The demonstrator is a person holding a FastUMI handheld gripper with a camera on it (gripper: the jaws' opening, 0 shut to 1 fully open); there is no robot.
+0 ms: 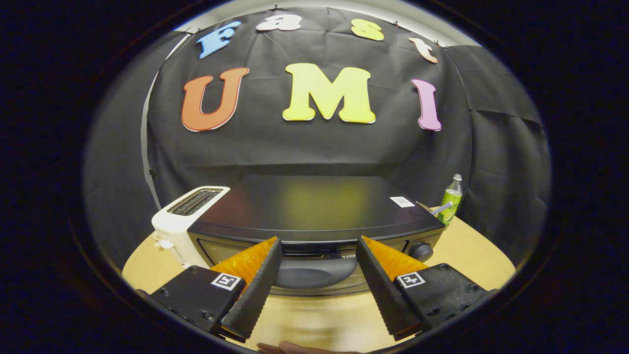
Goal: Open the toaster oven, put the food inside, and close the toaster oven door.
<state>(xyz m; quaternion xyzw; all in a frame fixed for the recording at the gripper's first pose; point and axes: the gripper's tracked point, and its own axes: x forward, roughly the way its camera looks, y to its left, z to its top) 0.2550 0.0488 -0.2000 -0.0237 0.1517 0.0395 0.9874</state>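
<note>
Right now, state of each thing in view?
Toaster oven: door shut, handle between the fingers, untouched.
Gripper: open, holding nothing.
Toaster: upright beside the oven, slots look empty.
Bottle: upright, cap on.

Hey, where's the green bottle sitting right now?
In the gripper view, the green bottle stands upright on the wooden table, behind the toaster oven's right rear corner, against the black cloth wall, well beyond the open hand-held gripper.
</note>
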